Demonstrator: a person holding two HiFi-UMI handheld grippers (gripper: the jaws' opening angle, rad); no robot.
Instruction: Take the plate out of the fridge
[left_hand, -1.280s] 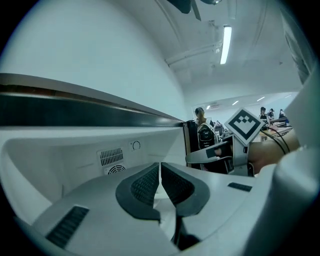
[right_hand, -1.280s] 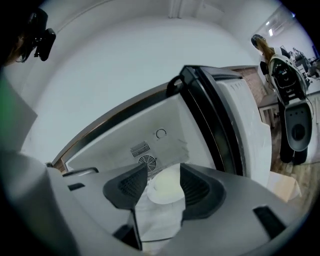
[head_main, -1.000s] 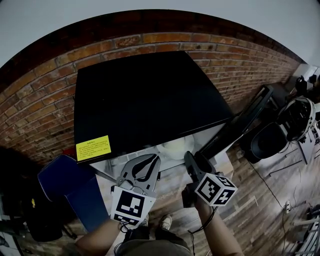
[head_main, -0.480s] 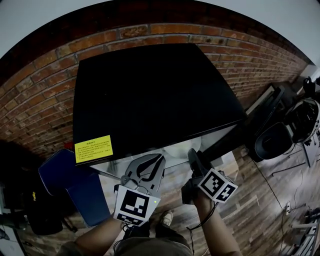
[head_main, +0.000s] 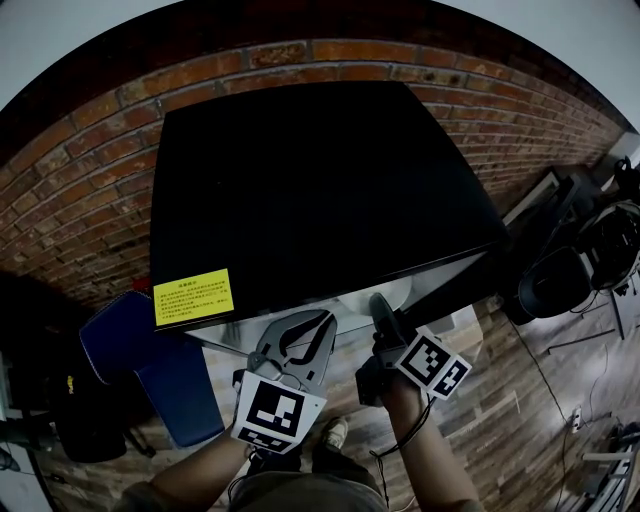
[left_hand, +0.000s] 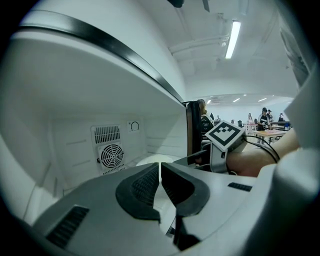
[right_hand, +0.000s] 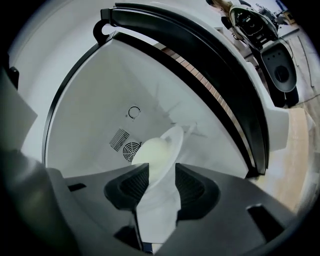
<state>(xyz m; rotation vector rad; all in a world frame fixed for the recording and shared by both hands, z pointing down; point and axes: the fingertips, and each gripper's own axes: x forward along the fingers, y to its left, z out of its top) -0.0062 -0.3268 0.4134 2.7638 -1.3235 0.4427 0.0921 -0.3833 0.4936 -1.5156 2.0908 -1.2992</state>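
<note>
The black fridge (head_main: 310, 190) stands open, its white inside showing below the top's front edge. A white plate (head_main: 378, 296) lies flat on the floor inside (right_hand: 156, 150), in front of the fan grille (left_hand: 150, 159). My right gripper (head_main: 383, 312) reaches into the opening. It is open (right_hand: 161, 187), its jaws have just been closing a little, and the plate's near rim lies in line with the gap without the pads pressing on it. My left gripper (head_main: 312, 330) hangs at the opening's left, shut and holding nothing (left_hand: 160, 176).
The fridge door (head_main: 480, 275) hangs open at the right. A brick wall (head_main: 80, 190) runs behind. A blue padded seat (head_main: 150, 365) stands at the fridge's left, and dark chairs and gear (head_main: 560, 280) stand at the right on the wooden floor. A yellow label (head_main: 193, 297) marks the fridge top.
My right gripper has rolled, sunk a little and moved further into the fridge opening. My left gripper has hardly moved.
</note>
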